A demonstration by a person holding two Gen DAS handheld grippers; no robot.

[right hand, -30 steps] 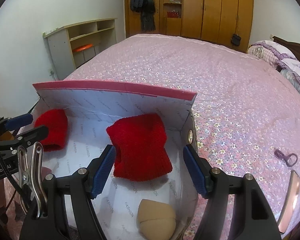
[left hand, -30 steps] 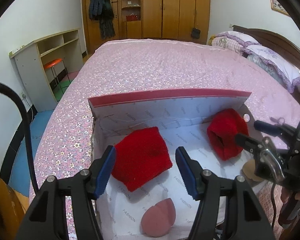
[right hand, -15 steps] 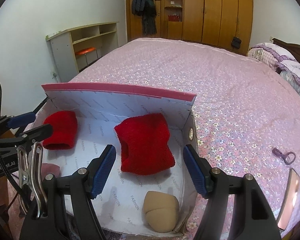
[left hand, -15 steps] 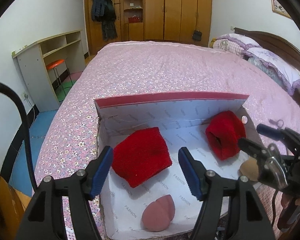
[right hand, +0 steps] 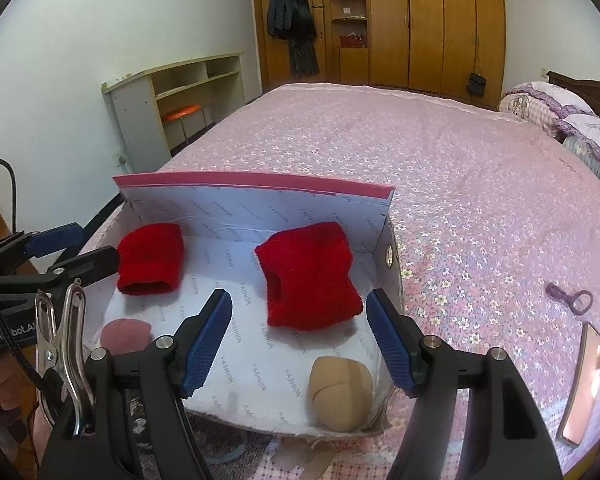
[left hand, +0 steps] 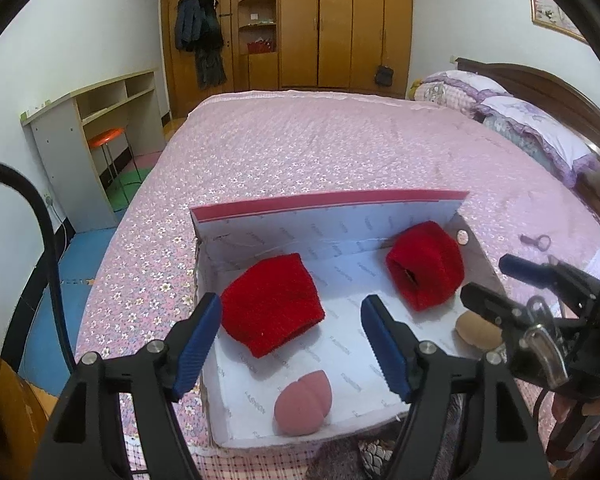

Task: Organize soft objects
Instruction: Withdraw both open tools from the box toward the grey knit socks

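An open box (left hand: 328,204) (right hand: 252,180) with white lining and a pink rim lies on the flowered bed. Inside are two red knitted wristbands: one on the left (left hand: 272,308) (right hand: 150,258), one on the right (left hand: 424,270) (right hand: 308,276). A pink sponge (left hand: 303,404) (right hand: 126,334) and a tan sponge (left hand: 474,326) (right hand: 340,386) rest near the box's front. My left gripper (left hand: 290,302) (right hand: 92,244) hovers above the left wristband, jaws opening and not touching it. My right gripper (right hand: 299,298) (left hand: 488,278) hangs open above the right wristband.
A purple hair tie (right hand: 570,298) and a flat phone-like slab (right hand: 584,380) lie on the bedspread right of the box. Pillows (left hand: 532,132) and a headboard are at far right. A shelf desk with an orange stool (left hand: 106,136) stands left of the bed.
Both grippers have drawn back and up from the box, so its front edge and both sponges show more. The left jaws have spread wider.
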